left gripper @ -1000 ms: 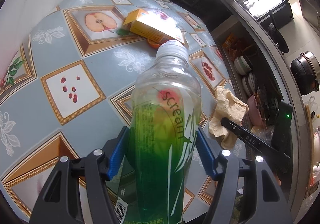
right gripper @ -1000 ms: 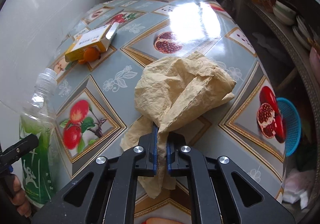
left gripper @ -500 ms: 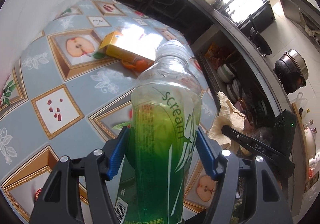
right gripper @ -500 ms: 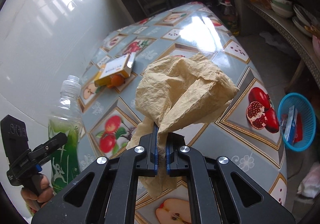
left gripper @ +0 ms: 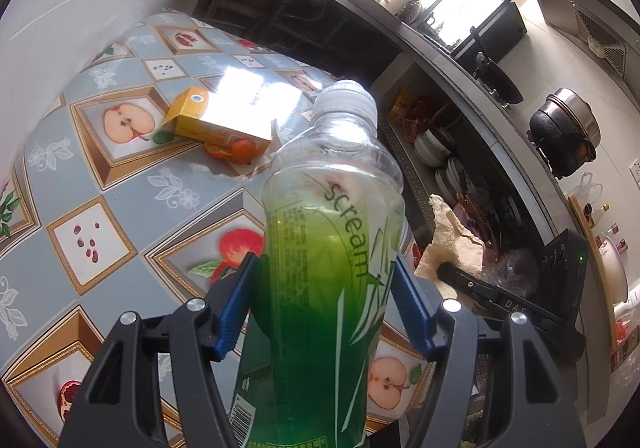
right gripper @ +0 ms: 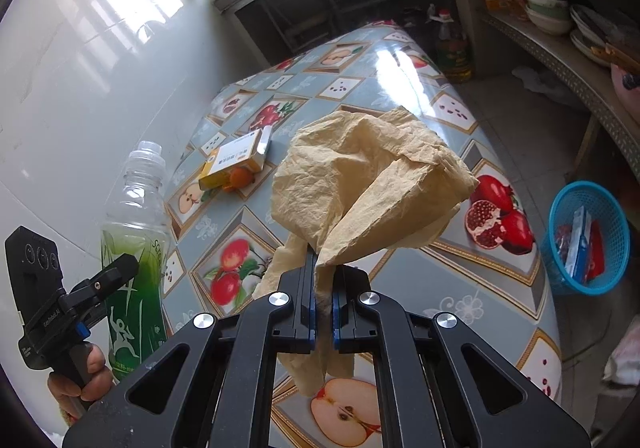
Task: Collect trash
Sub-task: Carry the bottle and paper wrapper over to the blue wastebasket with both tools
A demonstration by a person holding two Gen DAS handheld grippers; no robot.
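Bottle (left gripper: 328,288) with the green label is clamped between the blue pads of the left gripper (left gripper: 324,312), lifted off the table (left gripper: 120,187); right gripper (right gripper: 323,300) is pinched tight on crumpled brown paper (right gripper: 368,191), also off the table, blue basket (right gripper: 588,236) on the floor to the right

Both tools share one build — matte black, angular arms with triangular cut-outs and round silver screw heads at the joints. The left gripper (left gripper: 324,312) carries ribbed blue pads (left gripper: 236,312) on the inner faces of its fingers; the right gripper (right gripper: 324,302) has the same blue lining. From the right wrist view, the left tool shows a boxy black handle — faint white lettering runs along its side.
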